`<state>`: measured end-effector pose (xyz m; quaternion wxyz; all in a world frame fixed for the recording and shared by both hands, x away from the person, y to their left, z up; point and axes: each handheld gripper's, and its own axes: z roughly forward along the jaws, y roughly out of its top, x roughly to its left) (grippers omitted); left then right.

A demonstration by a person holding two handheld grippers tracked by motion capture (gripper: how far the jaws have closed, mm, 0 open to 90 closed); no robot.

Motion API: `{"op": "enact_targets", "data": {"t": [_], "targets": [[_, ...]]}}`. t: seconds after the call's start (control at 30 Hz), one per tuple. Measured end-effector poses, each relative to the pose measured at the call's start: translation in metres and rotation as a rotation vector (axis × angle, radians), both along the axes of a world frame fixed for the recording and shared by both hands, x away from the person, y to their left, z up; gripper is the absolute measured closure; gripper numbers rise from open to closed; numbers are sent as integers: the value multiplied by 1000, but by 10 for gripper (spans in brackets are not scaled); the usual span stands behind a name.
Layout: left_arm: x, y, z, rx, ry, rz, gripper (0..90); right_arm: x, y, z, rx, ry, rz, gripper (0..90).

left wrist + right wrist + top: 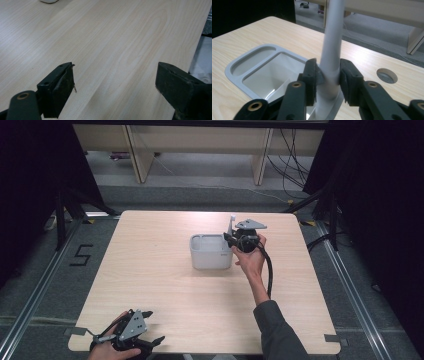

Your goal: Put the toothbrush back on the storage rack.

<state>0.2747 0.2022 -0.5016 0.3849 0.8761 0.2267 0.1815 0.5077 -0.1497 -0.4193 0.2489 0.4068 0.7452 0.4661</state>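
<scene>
handle (pixel 332 50) top cut off

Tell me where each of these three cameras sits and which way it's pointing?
High view: above the person's side, looking forward and down on the table; both hands show, the left gripper open, the right gripper at the grey bin.
Left gripper view: rides the left gripper, looking across bare tabletop between its open jaws.
Right gripper view: rides the right gripper, whose jaws clamp the bin's upright white handle.
Shared: the bin shows in the high and right gripper views.
</scene>
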Motion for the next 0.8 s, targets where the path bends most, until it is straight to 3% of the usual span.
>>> {"op": "enact_targets", "data": {"t": [0.03,0.13,0.17,0.23,0.27,0.37,0.47,0.53,0.57,0.63,0.7,0.73,0.8], "targets": [[0,0,0,1,2,-4,148,-1,1,1,15,6,-11,691],[0,0,0,4,-5,2,148,-1,-1,4,-23,-16,7,690],[0,0,0,4,-6,3,148,0,-1,3,-12,-31,0,686],[0,1,1,18,-2,-9,148,-1,-1,2,14,11,5,666],[0,0,1,8,0,-13,148,0,-2,2,-8,-6,3,642],[0,0,0,2,-4,3,148,-1,-2,2,-1,1,-1,576],[1,0,0,4,-8,-11,148,-4,-1,3,16,22,-6,534],[0,0,0,4,-7,4,148,-4,-3,4,15,3,-1,521],[0,0,0,13,-25,12,148,-5,-3,4,16,6,0,507],[0,1,1,20,-4,-8,148,-7,-6,5,0,-6,-2,485],[0,0,0,2,-4,-5,148,-11,-6,5,28,2,-13,471],[0,0,0,7,-14,7,148,-12,-9,6,14,-11,4,465],[0,0,0,9,-17,7,148,-16,-11,7,48,-4,1,452]]}}
